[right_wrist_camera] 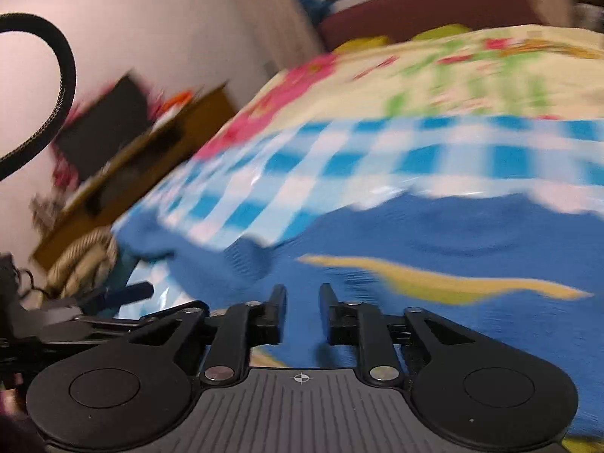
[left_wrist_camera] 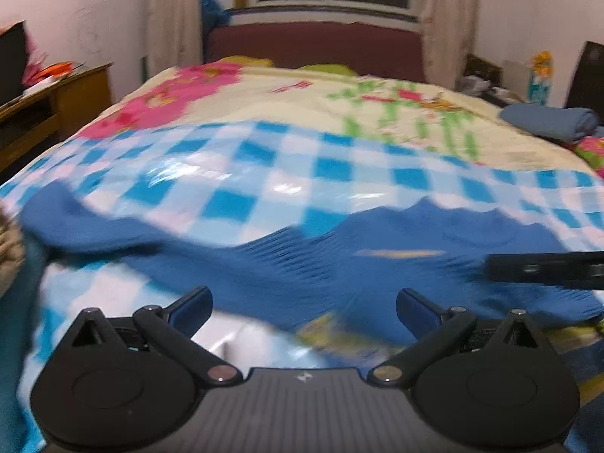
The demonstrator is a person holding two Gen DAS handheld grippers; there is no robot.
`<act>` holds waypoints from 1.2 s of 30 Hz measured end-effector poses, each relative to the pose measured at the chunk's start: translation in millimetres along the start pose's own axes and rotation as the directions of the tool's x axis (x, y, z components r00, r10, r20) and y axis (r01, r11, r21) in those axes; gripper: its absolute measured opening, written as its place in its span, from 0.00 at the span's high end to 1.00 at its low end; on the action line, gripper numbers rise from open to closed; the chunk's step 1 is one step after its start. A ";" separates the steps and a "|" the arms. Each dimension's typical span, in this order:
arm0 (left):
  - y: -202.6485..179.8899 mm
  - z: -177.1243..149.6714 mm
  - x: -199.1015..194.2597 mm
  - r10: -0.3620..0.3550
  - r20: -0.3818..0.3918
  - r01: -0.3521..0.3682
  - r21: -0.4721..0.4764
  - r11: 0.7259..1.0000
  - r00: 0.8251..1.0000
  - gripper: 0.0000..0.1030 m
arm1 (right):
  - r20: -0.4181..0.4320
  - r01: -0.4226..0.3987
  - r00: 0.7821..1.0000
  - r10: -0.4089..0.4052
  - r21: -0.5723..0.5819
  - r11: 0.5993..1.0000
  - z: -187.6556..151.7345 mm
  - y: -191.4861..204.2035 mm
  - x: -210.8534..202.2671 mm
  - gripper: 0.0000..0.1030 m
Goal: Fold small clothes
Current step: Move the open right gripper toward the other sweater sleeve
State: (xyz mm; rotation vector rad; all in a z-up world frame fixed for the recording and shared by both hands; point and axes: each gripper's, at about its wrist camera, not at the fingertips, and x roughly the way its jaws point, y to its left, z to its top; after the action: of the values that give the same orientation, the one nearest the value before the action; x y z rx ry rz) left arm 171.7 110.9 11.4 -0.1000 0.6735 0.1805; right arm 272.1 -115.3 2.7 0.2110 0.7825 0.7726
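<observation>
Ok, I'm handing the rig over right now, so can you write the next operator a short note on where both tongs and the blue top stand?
Left tongs: open wide, nothing between them, hovering over the near edge of the blue top.
Right tongs: narrow gap, with no cloth visibly pinched, just above the top's near part. The picture is blurred.
The blue top lies spread across the checked sheet on the bed, one sleeve stretched out to the left. A folded blue garment already sits at the bed's far right.
Done: top laid out. Left: fold in the sleeves, fold the body, set it aside.
</observation>
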 end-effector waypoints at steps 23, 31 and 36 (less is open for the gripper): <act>-43.1 6.1 41.7 0.031 -0.076 -0.025 0.078 0.997 0.997 0.00 | 0.052 0.441 0.896 -0.442 0.020 0.897 -1.8 -62.3 -42.7 0.76; -49.4 5.8 75.2 0.096 -0.112 -0.086 0.094 0.992 0.989 0.00 | -0.039 0.232 0.972 -0.232 -0.007 0.973 -4.7 -33.0 6.5 0.78; -36.6 -4.1 72.2 0.114 -0.140 -0.101 0.094 0.990 0.984 0.00 | -0.050 0.342 0.937 -0.346 -0.072 0.937 -1.0 -29.7 30.5 0.78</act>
State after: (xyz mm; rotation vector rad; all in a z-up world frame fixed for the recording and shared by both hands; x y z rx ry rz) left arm 231.8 84.0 -36.0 0.0066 0.8312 0.2495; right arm 301.5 -115.3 -28.0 -0.0089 0.8255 0.4711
